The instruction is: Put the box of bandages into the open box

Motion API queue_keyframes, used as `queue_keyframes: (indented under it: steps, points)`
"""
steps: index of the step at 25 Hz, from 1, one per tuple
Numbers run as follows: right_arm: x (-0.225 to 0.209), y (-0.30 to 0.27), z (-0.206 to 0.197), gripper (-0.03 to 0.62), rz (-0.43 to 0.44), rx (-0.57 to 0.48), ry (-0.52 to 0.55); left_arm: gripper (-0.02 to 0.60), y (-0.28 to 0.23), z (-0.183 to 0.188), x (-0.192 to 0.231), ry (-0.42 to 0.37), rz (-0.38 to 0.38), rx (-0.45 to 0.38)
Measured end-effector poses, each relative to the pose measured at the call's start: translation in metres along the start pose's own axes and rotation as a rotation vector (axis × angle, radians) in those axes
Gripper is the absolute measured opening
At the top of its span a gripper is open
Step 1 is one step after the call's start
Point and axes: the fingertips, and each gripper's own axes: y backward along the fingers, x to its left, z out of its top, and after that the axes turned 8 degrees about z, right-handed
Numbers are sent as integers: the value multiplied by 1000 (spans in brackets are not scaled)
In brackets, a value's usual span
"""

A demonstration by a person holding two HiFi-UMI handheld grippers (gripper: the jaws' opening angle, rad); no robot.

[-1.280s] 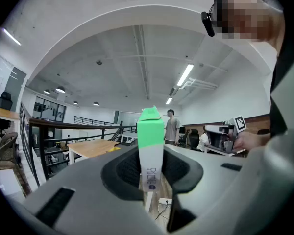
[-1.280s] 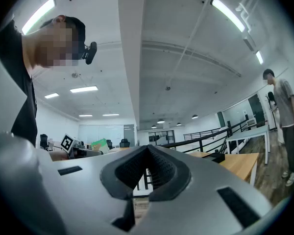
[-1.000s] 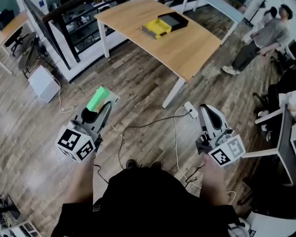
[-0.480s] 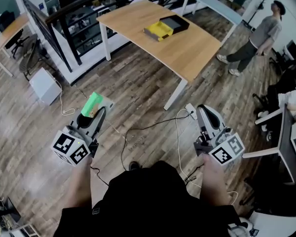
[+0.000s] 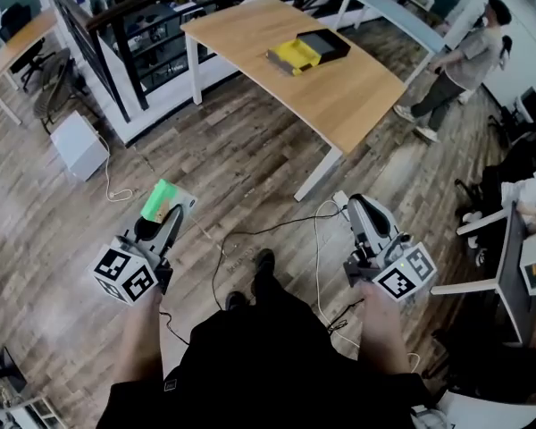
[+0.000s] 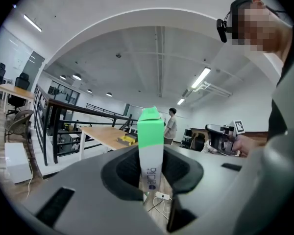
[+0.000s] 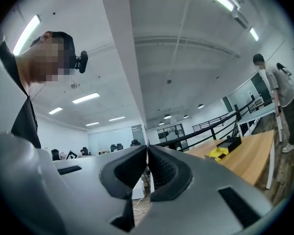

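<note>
left gripper point(image 5: 163, 211) clamps one bandage box point(image 6: 151, 136), right gripper point(image 5: 356, 206) closed empty, one open box point(image 5: 309, 49) on table point(image 5: 357, 96).

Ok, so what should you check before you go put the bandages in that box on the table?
1. Box of bandages gripped: ok. The left gripper has its jaws shut on it, with the green end sticking out.
2. Right gripper free: ok. Its jaws are together with nothing between them.
3. Open box within reach: not ok. It sits on the wooden table, far ahead of both grippers.
4. Walking path safe: not ok. Cables lie on the floor ahead of the feet.
5. Room inside the open box: cannot tell, too small here.
</note>
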Motion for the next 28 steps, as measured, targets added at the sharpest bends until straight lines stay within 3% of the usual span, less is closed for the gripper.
queue_keyframes:
  steps: [8,20,28]
  points:
    - [-41,-30,21,40,100,-66,-1,97,-40,21,8,-35,37,12]
    - [-180,-49,37,43,120,-95,-7,97,-210,57,-18,-96,-13,23]
    - [-230,-47,47,42,158,-126,-65,97,-264,76,-37,-132,4,6]
